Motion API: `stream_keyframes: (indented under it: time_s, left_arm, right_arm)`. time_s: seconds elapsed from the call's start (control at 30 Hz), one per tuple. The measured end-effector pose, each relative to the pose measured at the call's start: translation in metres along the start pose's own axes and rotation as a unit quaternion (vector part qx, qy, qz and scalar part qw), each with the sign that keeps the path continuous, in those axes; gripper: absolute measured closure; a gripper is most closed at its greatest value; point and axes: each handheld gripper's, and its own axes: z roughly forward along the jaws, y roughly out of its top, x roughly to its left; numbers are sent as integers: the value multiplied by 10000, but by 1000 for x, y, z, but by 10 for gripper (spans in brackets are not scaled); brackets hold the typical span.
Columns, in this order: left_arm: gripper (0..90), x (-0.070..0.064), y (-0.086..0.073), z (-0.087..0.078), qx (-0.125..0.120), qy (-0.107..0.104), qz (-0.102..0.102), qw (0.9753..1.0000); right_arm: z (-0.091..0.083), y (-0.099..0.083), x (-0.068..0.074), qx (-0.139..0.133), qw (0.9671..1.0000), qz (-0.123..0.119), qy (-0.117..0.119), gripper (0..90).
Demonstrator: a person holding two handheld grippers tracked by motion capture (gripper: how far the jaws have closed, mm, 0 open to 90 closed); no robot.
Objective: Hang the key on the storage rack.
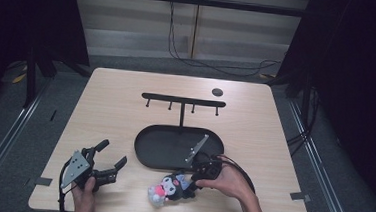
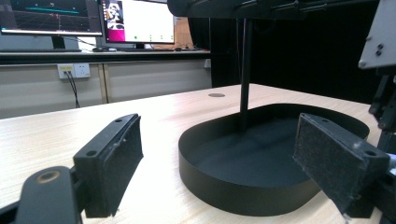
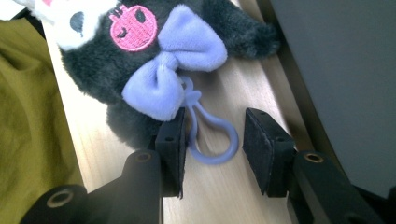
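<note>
right claw (image 3: pixel 212 135) stands released, its two black padded jaws parted and straddling the lilac plastic hanging loop (image 3: pixel 210 135) of the small black plush toy with a lilac bow and pink skull badge (image 3: pixel 154 60). the loop lies flat on the pale wooden table (image 1: pixel 115 116), directly between the jaws; it touches or nearly touches the jaw on the left of the right gripper view and stands clear of the other. the plush body lies just ahead of the jaw tips, so the toy extends forward from the claw, and the loop's long axis runs roughly along the jaw direction, back toward the claw.

in the high view the right claw (image 1: pixel 200 179) sits at the near table edge with the plush toy (image 1: pixel 168 187) just to its left, beside the near rim of the black oval metal tray (image 1: pixel 145 148) that carries a black t-shaped hook stand (image 1: pixel 183 101).

left claw (image 1: pixel 107 160) is also released, jaws wide apart, grasping nothing, and well apart from the toy. the right claw is clearly the nearer one.

judgement: the coming move is a closure on the loop. it turns on keeping the loop centred between the pads, because the thin ring lying flat could slip out.
</note>
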Motion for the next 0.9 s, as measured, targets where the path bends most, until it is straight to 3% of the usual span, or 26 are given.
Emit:
stream_keyframes:
  time_s: [0.17, 0.4, 0.5, 0.57, 0.77, 0.9]
  left_arm:
    - [153, 0, 0, 0, 21, 7, 30, 10000]
    - [152, 0, 0, 0, 3, 11, 7, 10000]
    - [153, 0, 0, 0, 11, 12, 19, 10000]
    - [152, 0, 0, 0, 15, 11, 24, 10000]
    - [152, 0, 0, 0, 15, 7, 28, 10000]
    - [152, 0, 0, 0, 14, 3, 26, 10000]
  right_arm:
    - [2, 6, -1, 159, 9998, -122, 91, 638]
    - [3, 10, 1, 370, 9989, -279, 4, 638]
    - [2, 11, -1, 413, 9989, -240, 20, 616]
    - [2, 12, -2, 410, 9987, -252, 173, 576]
    - [3, 18, -9, 560, 9963, -431, 494, 673]
    - [7, 24, -6, 736, 9943, -565, 525, 750]
